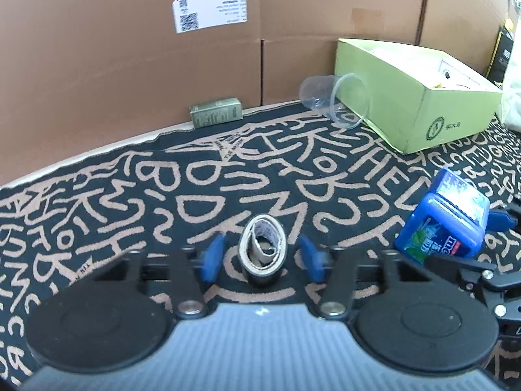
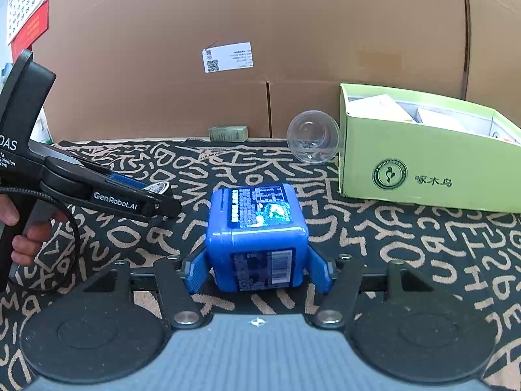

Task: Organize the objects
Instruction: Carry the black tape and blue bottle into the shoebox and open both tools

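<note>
Blue container (image 2: 257, 238) pinched in right tool (image 2: 257, 272); left tool (image 1: 260, 255) spread around tape roll (image 1: 262, 251).

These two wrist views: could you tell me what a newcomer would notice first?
Probably the bright blue container, gripped between the right gripper fingers above the black patterned cloth. Next, the lime-green box at back right, with a clear plastic cup lying on its side against it.

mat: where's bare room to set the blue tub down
Free: the wide stretch of mat in front of the green box, and the strip between the small olive box and the tape roll. Crowded: around the tipped clear cup beside the green box.
</note>
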A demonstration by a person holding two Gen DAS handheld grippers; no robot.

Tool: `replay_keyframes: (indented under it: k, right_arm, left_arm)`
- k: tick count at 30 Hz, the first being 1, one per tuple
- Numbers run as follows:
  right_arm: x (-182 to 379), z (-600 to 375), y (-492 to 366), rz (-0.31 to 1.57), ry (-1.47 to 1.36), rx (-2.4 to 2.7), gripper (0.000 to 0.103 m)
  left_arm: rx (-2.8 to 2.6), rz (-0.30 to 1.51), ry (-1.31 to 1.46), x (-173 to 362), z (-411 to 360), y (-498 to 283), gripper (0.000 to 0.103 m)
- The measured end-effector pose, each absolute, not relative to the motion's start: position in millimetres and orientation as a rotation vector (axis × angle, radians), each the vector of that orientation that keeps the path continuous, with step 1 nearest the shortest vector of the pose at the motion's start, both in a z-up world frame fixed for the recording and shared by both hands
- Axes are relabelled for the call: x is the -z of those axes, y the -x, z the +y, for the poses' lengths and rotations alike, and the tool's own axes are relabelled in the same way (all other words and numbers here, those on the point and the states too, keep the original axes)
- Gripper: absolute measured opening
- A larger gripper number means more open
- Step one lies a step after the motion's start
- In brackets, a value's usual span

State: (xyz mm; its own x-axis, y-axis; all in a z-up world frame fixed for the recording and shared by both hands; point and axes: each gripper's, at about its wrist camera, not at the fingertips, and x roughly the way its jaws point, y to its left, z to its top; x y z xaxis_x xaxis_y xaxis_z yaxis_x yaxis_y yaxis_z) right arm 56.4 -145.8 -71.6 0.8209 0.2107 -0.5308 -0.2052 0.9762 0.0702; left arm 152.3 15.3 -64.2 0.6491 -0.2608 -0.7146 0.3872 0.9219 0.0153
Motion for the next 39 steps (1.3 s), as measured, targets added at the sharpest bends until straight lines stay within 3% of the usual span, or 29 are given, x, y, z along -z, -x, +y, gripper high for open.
replay_keyframes:
  k: [2,9,22,39]
  right_arm:
    - [73.4,-145.7,-57.7,0.570,-0.011,-0.228,0.063]
    - [68.4,-154.4,-49.3,0.554,-0.042,-0.218,0.063]
    - [8.7,-240.7,-41.2,0.352,-0.082,-0.041,0.063]
    - [-9.9,-364.8,-147.0,0.287,-0.118,0.174,0.063]
  left_arm:
    - [0.370,0.784,-0.181,62.4,13.6,-151.1,0.029]
    - [0.394,0.760,-0.207,47.6,1.8,-143.3,0.029]
    - [0.551,0.537,-0.236,-38.0,-85.4,-137.7,0.029]
    - [0.586,0.513,-0.169,-51.2,-232.5,-237.0,0.029]
